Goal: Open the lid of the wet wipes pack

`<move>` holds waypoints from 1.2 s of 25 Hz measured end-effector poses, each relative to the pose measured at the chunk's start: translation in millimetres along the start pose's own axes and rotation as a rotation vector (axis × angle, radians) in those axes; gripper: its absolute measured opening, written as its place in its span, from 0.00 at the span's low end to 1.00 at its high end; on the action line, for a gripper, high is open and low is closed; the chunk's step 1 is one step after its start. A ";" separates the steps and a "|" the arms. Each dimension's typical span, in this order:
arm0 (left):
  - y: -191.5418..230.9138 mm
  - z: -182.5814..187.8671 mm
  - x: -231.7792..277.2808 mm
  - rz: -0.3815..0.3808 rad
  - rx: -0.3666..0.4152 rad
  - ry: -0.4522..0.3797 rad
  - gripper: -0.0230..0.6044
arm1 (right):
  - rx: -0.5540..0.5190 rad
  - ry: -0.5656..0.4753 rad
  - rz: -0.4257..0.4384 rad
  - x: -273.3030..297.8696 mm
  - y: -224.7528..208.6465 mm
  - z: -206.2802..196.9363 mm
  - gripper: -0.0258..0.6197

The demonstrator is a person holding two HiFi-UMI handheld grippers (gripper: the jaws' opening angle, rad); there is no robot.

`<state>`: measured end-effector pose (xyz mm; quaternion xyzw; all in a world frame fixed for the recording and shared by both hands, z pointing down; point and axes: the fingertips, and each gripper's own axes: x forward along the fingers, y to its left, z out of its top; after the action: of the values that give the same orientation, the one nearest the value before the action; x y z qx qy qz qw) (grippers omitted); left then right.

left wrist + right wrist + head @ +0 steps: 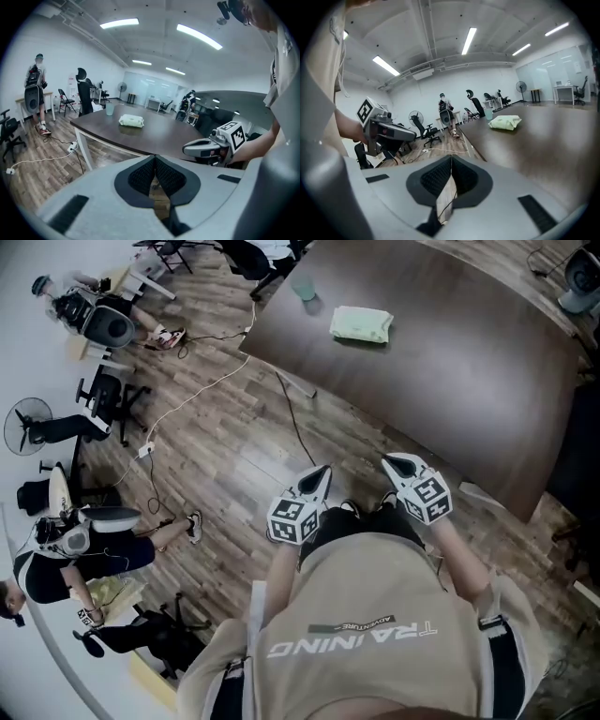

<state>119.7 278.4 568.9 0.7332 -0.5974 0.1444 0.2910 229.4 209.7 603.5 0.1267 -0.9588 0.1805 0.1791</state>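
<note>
The wet wipes pack (361, 324) is pale green. It lies flat on the big dark table (450, 381), toward the far side. It is too small to see its lid. A light green cup (303, 287) stands near the pack, close to the table's corner, and the two do not touch. Nothing else touches the pack. Both grippers are well apart from it. They are held close to the person's body, above the wooden floor (234, 456) by the near side of the table. The left gripper (322, 472) has its two jaws pressed together, and nothing is between them. The right gripper (392, 463) has its jaws pressed together too, and it holds nothing. The two grippers sit side by side with a gap between them, and their tips point toward the table. The person wears a sand-colored shirt (375, 634). A white cable (187, 399) runs across the floor. Off to the left there is a fan (26, 423) and a black office chair (108, 399). Another person (35, 89) stands far away in the room.
</note>
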 end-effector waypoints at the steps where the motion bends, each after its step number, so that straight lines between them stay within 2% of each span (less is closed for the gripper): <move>1: 3.4 -1.5 3.5 0.008 -0.001 0.011 0.05 | 0.011 0.003 0.008 0.6 -5.0 1.5 0.06; 5: 15.9 4.3 13.5 0.018 -0.035 0.008 0.05 | 0.041 0.013 -0.020 4.6 -32.8 2.0 0.06; 9: 26.3 17.4 28.3 -0.040 -0.028 -0.006 0.05 | 0.076 0.036 -0.082 18.0 -50.6 -1.8 0.06; 13: 46.3 32.6 43.5 -0.089 -0.008 -0.016 0.05 | 0.074 0.052 -0.098 39.4 -47.4 9.7 0.06; 17: 76.8 51.0 48.6 -0.122 -0.009 -0.009 0.05 | 0.053 0.041 -0.123 60.7 -39.9 39.9 0.06; 21: 100.5 72.0 48.2 -0.217 0.005 -0.036 0.05 | 0.026 0.010 -0.187 97.7 -43.9 75.8 0.06; 25: 130.2 60.7 39.6 -0.261 0.038 -0.007 0.05 | 0.070 -0.051 -0.198 135.4 -29.8 103.1 0.06; 28: 156.6 54.1 43.0 -0.286 0.038 0.027 0.05 | 0.042 -0.053 -0.226 163.5 -26.0 121.4 0.06; 30: 167.5 52.3 42.5 -0.298 0.018 0.043 0.05 | 0.029 -0.043 -0.213 175.6 -20.1 128.6 0.06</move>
<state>-37.8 193.8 593.9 0.8131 -0.4742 0.1203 0.3155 38.5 109.9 566.0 0.2342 -0.9409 0.1715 0.1748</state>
